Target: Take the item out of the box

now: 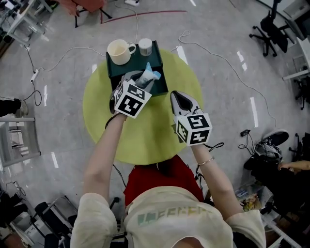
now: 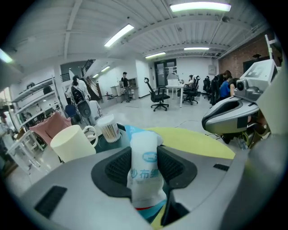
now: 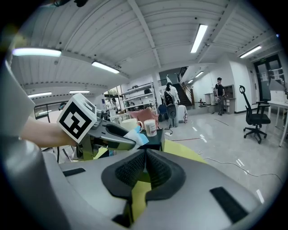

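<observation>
Bright, even light from ceiling strip lights (image 2: 200,6), faint shadows, fisheye bending and dark corners

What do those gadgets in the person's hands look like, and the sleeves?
The left gripper and the right gripper are smooth grey shells with two black ribbed pads in front. Each carries a white cube with black square markers. No cables show. The person wears a pale short-sleeved T-shirt and a thin bracelet on the right wrist.

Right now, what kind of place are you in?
Probably a big open lab or workshop-style office. There are rolling office chairs and desks at the back, metal shelves by a wall, and cables trailing across the floor.
</observation>
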`<state>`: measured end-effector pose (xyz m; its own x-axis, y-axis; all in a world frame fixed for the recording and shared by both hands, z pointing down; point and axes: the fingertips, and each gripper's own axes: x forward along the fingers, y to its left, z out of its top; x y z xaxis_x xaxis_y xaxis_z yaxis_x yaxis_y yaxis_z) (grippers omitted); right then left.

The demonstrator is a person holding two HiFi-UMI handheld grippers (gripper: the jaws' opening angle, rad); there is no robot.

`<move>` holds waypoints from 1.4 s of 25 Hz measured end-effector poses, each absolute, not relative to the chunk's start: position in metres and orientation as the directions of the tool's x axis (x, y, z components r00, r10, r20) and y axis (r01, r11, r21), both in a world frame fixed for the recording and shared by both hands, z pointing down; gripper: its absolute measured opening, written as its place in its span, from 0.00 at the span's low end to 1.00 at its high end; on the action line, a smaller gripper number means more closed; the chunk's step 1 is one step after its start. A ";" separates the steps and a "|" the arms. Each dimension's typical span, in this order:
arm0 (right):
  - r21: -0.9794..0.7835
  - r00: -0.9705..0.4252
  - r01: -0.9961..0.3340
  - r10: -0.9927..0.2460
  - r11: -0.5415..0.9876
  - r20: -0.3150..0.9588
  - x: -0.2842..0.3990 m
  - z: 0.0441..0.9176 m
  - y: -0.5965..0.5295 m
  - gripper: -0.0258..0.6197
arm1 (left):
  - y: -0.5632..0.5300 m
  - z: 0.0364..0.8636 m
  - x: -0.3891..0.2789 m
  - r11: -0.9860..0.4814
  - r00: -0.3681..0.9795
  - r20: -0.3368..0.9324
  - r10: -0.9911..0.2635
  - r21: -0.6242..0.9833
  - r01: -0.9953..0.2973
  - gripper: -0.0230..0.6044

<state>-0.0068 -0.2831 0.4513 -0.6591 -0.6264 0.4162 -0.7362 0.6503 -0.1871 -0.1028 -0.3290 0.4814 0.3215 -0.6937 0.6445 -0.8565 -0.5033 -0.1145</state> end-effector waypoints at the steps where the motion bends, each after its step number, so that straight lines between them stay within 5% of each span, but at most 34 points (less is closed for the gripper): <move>1: -0.187 -0.659 -0.736 -0.628 0.650 0.413 -0.006 0.449 -0.282 0.10 | -0.327 0.478 -0.103 -0.494 0.324 0.636 -0.701 -0.106 -0.863 0.33; 35: -0.148 -0.670 -0.738 -0.690 0.658 0.273 -0.017 0.376 -0.221 0.10 | -0.225 0.368 -0.153 -0.255 0.212 0.382 -0.900 -0.065 -0.965 0.33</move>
<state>-0.0169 -0.2211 0.3755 -0.6700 -0.6905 0.2726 -0.7383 0.6579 -0.1484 -0.1527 -0.2250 0.3682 0.2116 -0.8997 0.3819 -0.9648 -0.2547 -0.0654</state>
